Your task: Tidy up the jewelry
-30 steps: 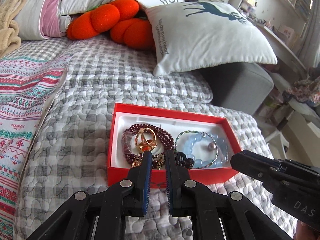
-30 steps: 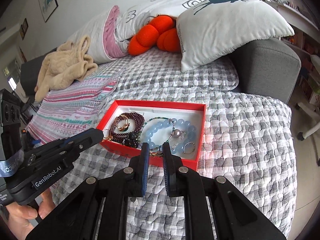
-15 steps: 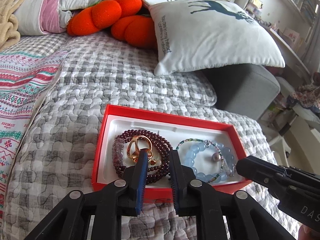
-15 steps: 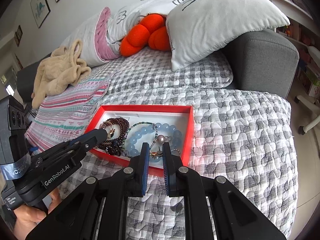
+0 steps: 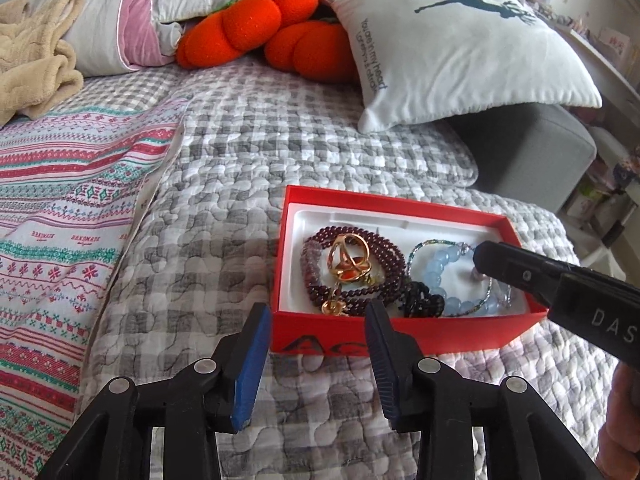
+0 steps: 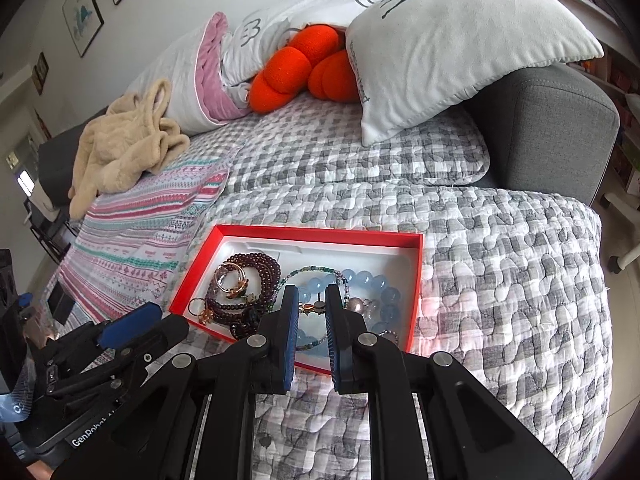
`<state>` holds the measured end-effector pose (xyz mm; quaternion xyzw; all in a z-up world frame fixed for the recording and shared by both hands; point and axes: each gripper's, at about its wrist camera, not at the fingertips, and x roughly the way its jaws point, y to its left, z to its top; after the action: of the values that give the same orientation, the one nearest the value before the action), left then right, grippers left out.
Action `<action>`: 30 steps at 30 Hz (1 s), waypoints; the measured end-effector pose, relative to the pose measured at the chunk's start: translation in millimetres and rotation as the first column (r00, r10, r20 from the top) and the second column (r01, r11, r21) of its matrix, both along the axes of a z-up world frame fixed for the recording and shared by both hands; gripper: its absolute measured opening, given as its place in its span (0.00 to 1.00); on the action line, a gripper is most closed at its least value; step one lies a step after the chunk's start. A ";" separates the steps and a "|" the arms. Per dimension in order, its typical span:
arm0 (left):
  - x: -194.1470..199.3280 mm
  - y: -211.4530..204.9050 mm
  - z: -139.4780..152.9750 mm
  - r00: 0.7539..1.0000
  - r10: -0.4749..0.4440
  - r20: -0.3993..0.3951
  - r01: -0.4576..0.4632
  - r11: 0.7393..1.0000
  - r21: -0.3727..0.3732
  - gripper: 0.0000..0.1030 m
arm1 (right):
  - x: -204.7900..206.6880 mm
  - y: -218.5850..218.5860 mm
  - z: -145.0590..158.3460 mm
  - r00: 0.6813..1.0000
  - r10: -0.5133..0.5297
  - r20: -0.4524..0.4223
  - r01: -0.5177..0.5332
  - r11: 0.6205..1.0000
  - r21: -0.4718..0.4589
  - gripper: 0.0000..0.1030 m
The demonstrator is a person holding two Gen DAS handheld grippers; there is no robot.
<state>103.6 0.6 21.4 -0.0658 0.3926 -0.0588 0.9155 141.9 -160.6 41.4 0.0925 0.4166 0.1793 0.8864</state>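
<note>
Left claw point(image 5: 316, 314) stands wide open and empty, low over the grey checked quilt point(image 5: 224, 184), its two blue pads flanking the near left corner of the red box point(image 5: 400, 204); box front wall sits just beyond the fingertips. Right claw point(image 6: 312, 294) has its jaws set narrowly apart, tips poised over the box's near right half; between the pads shows a small gold clasp on the pale blue bead bracelet point(image 6: 376, 280), but whether the pads touch it cannot be told.

Red box lies flat on the quilt, white liner inside. Contents: dark garnet bead strand point(image 5: 376, 248) coiled at left, gold rings point(image 5: 348, 258) resting on top of it, a smaller gold ring point(image 5: 332, 307) by the near wall, blue bracelet at right ringed by a thin green seed-bead string point(image 6: 312, 270). In the left wrist view the right claw's black tip covers part of the blue beads.

Behind: deer-print cushion point(image 5: 460, 48), orange plush point(image 5: 256, 28), striped blanket point(image 5: 60, 208).
</note>
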 end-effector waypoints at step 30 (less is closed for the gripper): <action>-94.5 24.0 -3.3 0.985 0.109 -0.137 -0.095 0.990 0.105 0.99 | -116.4 -34.1 16.9 0.993 -0.111 -0.035 0.101 0.970 -0.220 0.94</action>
<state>9.1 24.6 18.2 -0.0445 0.4555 0.0124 0.8890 25.5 -194.7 58.3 0.0210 0.4491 0.0827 0.8894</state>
